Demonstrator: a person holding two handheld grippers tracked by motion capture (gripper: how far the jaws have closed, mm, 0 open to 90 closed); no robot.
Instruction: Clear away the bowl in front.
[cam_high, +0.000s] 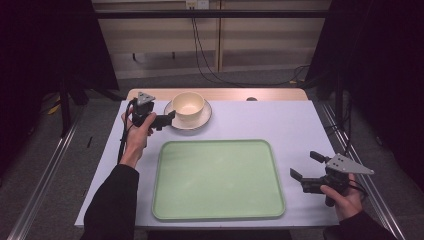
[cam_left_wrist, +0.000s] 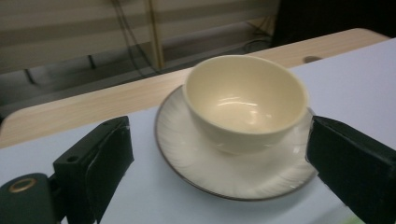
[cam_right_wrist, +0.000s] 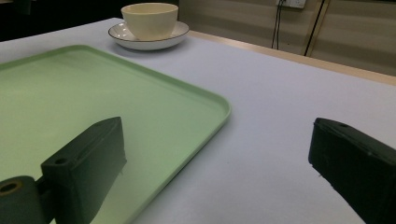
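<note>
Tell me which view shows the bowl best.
The left gripper view: the bowl sits close between the open jaws, its empty inside and the saucer under it plain. The high view shows it small from above; the right gripper view, far off and side-on.

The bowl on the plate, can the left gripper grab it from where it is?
Probably yes. The left gripper is open, its jaws standing either side of the bowl and plate, with nothing between them.
</note>
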